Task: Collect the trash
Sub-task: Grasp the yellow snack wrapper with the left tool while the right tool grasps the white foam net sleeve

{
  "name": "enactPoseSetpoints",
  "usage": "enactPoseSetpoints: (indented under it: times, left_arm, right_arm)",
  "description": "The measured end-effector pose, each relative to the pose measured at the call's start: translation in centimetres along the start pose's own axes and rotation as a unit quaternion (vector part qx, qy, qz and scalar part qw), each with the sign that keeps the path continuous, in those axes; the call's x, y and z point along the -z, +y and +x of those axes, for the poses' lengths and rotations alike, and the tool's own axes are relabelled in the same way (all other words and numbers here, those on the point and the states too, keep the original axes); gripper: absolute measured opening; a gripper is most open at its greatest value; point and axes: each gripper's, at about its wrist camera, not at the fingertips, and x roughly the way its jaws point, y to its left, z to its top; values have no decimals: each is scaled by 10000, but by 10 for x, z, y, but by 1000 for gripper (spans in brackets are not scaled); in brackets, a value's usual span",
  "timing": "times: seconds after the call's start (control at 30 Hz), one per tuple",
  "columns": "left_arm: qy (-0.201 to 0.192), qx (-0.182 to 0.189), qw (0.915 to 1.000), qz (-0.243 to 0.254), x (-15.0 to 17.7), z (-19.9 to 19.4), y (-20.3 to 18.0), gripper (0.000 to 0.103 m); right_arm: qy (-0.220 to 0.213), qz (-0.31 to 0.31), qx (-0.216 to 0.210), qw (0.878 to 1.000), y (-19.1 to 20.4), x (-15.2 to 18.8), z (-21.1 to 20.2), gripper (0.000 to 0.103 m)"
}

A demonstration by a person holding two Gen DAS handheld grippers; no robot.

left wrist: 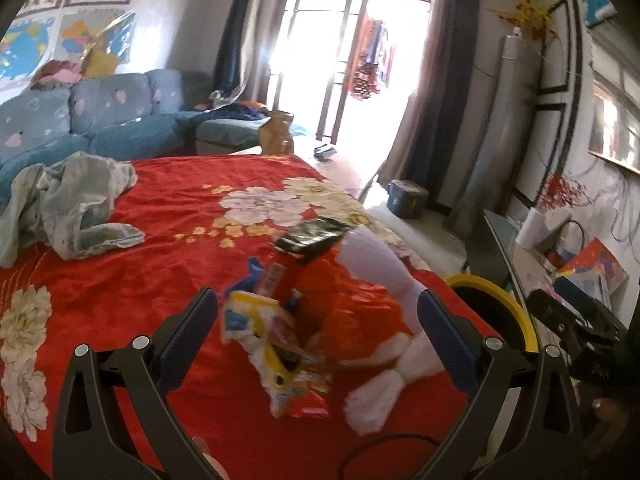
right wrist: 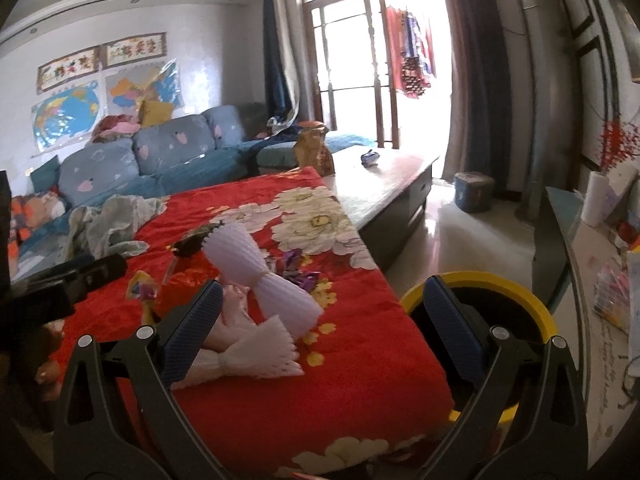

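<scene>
Trash lies on a red flowered blanket (left wrist: 160, 264). My left gripper (left wrist: 318, 320) is open and hovers just above a yellow and white snack wrapper (left wrist: 256, 328); a red wrapper (left wrist: 312, 404) lies under it. White foam fruit nets (left wrist: 380, 268) lie to the right, and a black wrapper (left wrist: 312, 236) lies beyond. My right gripper (right wrist: 322, 316) is open and holds nothing, above the foam nets (right wrist: 260, 272) near the blanket's right edge. Purple wrappers (right wrist: 296, 264) lie behind the nets. A yellow-rimmed black bin (right wrist: 460, 276) stands on the floor, partly behind my right finger.
A crumpled grey-green cloth (left wrist: 72, 200) lies on the blanket's far left. A blue sofa (right wrist: 168, 152) stands behind, a wooden table (right wrist: 384, 176) with a brown bag (right wrist: 312, 148) further back. A glass-topped table (right wrist: 576, 248) with clutter runs along the right.
</scene>
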Motion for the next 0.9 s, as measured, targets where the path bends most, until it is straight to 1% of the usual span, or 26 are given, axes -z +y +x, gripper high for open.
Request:
enactPoseSetpoints:
  times: [0.2,0.33,0.4,0.53,0.7,0.8,0.83,0.9]
  left_arm:
    - [-70,-146,9996,-216,-14,3,26,97]
    - [-30,-225,9989,-399,-22,7,48,97]
    - [37,-130,9986,-515,-22,8,55,97]
    - [237,-30,9977,-628,-19,15,65,97]
    - [738,171,9942,-766,-3,40,69,96]
    - [1030,319,9902,-883,9,54,71,96]
    - [1093,363,9892,-906,12,58,71,95]
    - [1174,433,9878,-931,16,64,71,89]
  right_arm:
    - [245,-188,-394,9987,17,-8,26,92]
    - [419,-332,-573,9969,22,-11,41,92]
    - [497,-406,-605,9961,21,-12,48,92]
    - [763,-505,-631,9938,16,-12,65,92]
    - [1067,-607,-641,9904,10,-9,84,92]
    - [1172,-705,-643,9885,10,-6,95,91]
    - [1209,-745,-654,9877,11,-6,99,89]
    - [1261,-771,-675,9867,12,-6,104,87]
